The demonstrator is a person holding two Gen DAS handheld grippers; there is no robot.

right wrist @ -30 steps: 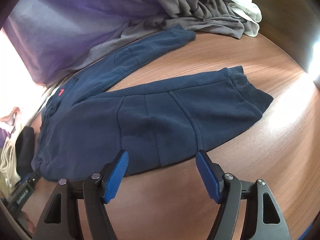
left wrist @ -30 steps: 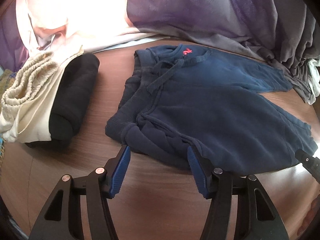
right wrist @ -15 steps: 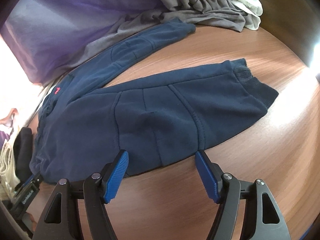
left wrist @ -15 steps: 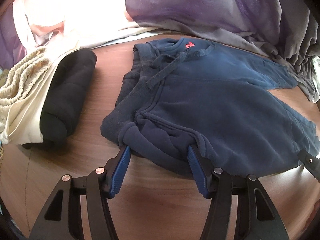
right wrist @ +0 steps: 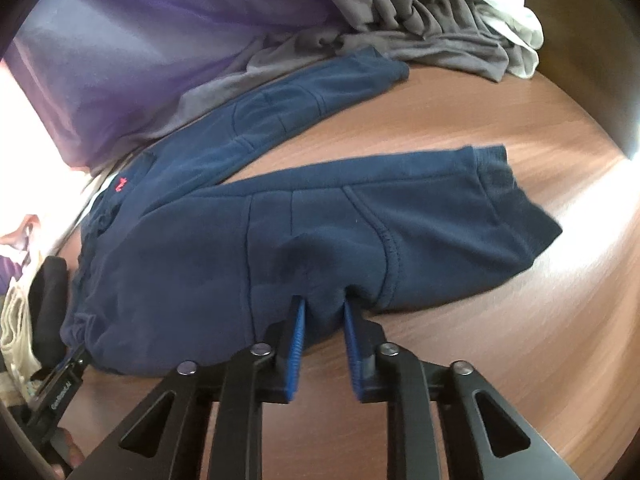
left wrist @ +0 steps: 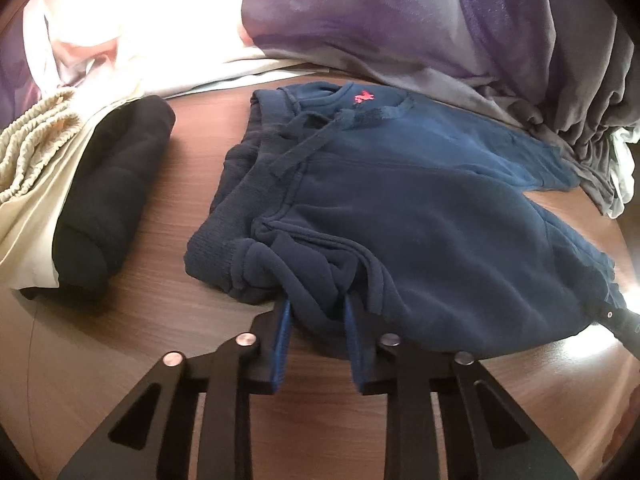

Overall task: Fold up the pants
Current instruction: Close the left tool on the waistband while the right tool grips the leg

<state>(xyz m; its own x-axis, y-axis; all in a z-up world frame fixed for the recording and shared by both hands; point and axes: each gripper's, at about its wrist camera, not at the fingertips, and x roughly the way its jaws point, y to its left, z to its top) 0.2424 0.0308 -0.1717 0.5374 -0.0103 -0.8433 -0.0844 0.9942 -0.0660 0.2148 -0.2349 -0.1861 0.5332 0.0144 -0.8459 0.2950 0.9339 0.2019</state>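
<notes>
Navy blue sweatpants (left wrist: 420, 208) with a small red logo lie spread on a brown wooden table (left wrist: 160, 344). The waistband is at the left and the two legs run to the right. My left gripper (left wrist: 318, 306) is shut on the near edge of the pants by the waistband. My right gripper (right wrist: 324, 306) is shut on the near edge of the closer leg (right wrist: 360, 240). The cuff (right wrist: 516, 204) of that leg lies flat at the right. The far leg (right wrist: 280, 108) reaches toward the clothes pile.
A folded black garment (left wrist: 108, 200) and a cream one (left wrist: 28, 160) lie left of the pants. A pile of purple and grey clothes (left wrist: 400, 28) fills the back of the table, with a white piece (right wrist: 504, 20) at the far right. The table edge curves at the right.
Both grippers were open at the near edge of the pants. Both have closed on the fabric, which bunches up between the pads.
</notes>
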